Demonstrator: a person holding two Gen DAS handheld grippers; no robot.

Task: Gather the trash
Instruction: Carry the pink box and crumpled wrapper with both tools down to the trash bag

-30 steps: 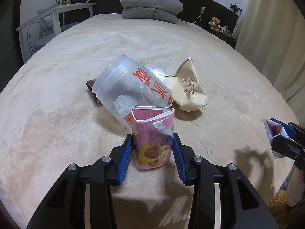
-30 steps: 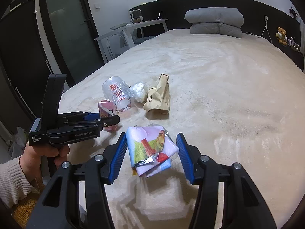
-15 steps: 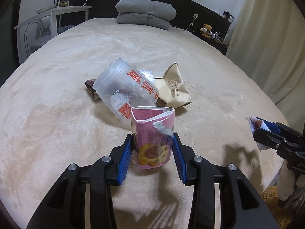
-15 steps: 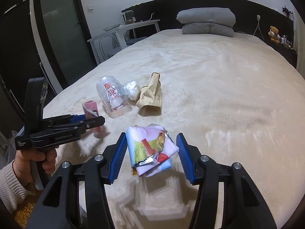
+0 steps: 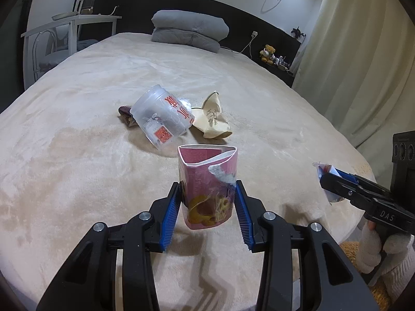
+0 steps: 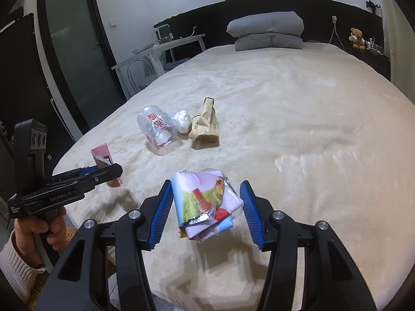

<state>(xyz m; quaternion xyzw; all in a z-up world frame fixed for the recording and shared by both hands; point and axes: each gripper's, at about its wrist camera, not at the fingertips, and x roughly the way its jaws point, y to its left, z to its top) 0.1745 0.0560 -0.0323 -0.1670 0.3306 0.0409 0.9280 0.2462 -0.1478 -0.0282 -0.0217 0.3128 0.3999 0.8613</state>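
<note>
Left wrist view: left gripper (image 5: 207,204) jaws clamp the pink carton (image 5: 207,186); right gripper (image 6: 206,207) jaws hold a crumpled wrapper (image 6: 205,202). Plastic jar (image 5: 162,119) and paper bag (image 5: 211,119) remain far on the bed (image 5: 77,168).

left gripper (image 5: 207,208): black, blue ribbed jaws | silver screws | sleeve (image 6: 13,264): cream knit

bed: plush matt beige blanket (image 5: 77,168) | tipped jar: clear glossy plastic (image 5: 162,118) | pink carton (image 5: 207,189): smooth printed card | crumpled wrapper (image 6: 205,204): shiny foil-lined film
</note>
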